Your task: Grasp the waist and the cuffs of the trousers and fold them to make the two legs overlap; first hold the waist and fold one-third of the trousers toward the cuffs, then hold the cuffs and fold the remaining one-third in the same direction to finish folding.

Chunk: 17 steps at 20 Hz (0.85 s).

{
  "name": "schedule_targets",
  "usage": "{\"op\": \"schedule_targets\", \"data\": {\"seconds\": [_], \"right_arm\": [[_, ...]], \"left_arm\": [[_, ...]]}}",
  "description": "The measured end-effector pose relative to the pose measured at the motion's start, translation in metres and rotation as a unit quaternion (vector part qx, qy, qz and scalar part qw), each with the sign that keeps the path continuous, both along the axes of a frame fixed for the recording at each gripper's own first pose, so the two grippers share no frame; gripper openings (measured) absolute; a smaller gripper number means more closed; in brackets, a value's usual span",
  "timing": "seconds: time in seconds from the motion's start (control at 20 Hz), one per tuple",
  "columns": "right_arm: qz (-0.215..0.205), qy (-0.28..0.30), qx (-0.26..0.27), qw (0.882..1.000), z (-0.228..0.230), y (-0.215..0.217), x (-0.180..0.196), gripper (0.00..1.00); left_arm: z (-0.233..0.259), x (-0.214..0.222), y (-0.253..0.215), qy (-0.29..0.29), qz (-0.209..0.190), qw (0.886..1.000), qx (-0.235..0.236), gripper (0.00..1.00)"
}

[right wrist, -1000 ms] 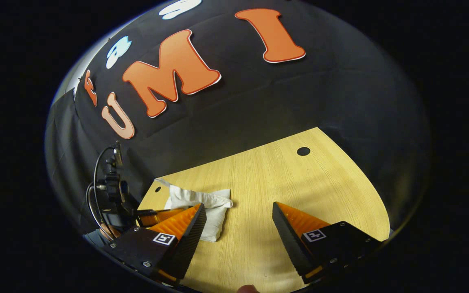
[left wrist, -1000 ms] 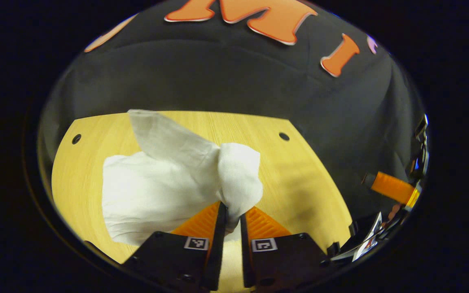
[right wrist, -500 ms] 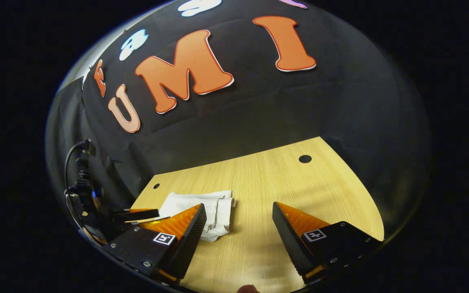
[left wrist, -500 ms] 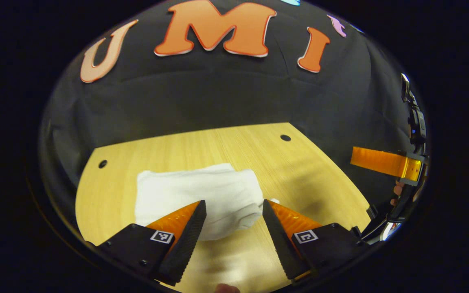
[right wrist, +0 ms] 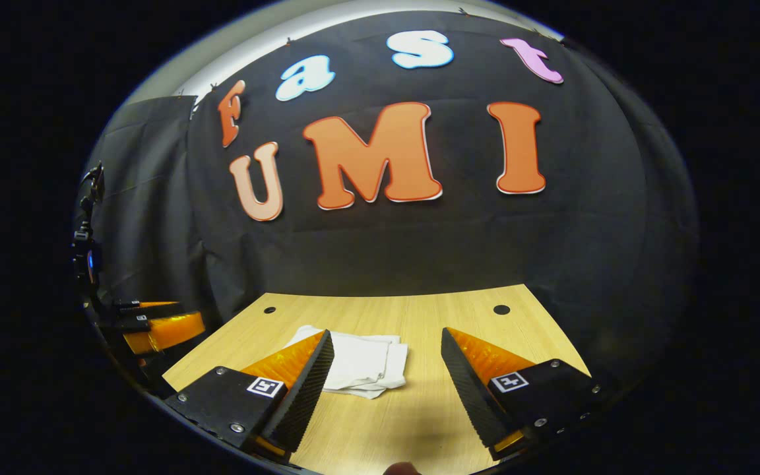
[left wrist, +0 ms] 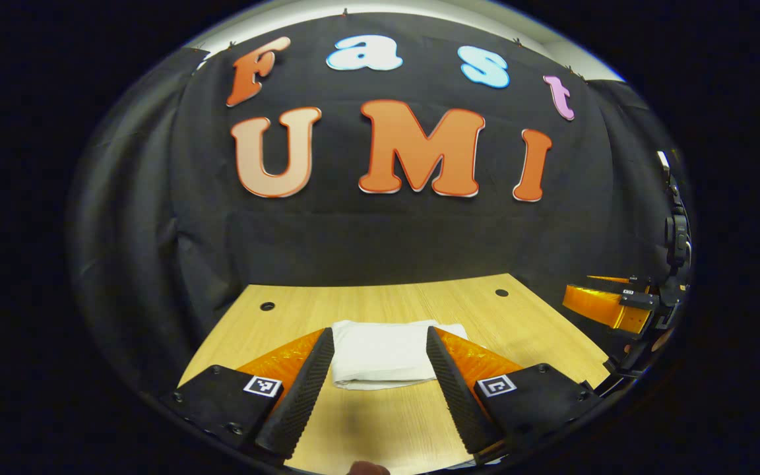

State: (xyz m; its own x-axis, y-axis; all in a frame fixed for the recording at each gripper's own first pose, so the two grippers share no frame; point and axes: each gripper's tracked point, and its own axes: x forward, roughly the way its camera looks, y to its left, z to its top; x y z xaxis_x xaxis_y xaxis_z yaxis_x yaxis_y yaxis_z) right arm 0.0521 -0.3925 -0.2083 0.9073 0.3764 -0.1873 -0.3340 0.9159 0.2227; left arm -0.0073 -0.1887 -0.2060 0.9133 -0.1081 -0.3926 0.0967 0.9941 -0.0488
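Observation:
The white trousers (left wrist: 383, 353) lie folded into a flat, compact rectangle on the wooden table (left wrist: 518, 316). My left gripper (left wrist: 379, 343) is open, drawn back from the bundle, with nothing between its fingers. In the right gripper view the folded trousers (right wrist: 363, 363) rest left of centre, their layered edges facing me. My right gripper (right wrist: 386, 346) is open and holds nothing. The right gripper (left wrist: 607, 307) also appears at the right edge of the left gripper view, and the left gripper (right wrist: 156, 326) at the left edge of the right gripper view.
The table (right wrist: 459, 323) has a curved far edge with small round holes (left wrist: 266, 306) (right wrist: 501, 309) near its back corners. Black cloth hangs close behind it.
My left gripper let go of the trousers, opened and pulled back and up. The trousers dropped into a flat folded bundle. Both views tilted upward, away from the table.

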Motion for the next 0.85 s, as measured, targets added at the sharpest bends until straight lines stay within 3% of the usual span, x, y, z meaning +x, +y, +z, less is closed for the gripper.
{"op": "schedule_targets", "data": {"seconds": [0.35, 0.5, 0.85], "right_arm": [[0.003, -0.071, -0.011, 0.997, 0.049, 0.028, -0.126, 0.98], [0.013, -0.078, -0.009, 0.997, 0.06, 0.038, -0.18, 0.98], [0.035, -0.106, -0.015, 0.994, 0.085, 0.056, -0.252, 1.0]], "left_arm": [[0.018, -0.017, 0.008, -0.09, 0.052, 0.995, -0.016, 0.92], [0.022, -0.014, 0.01, -0.1, 0.07, 0.992, -0.026, 0.92], [0.029, -0.022, 0.016, -0.115, 0.087, 0.989, -0.035, 0.91]]}}
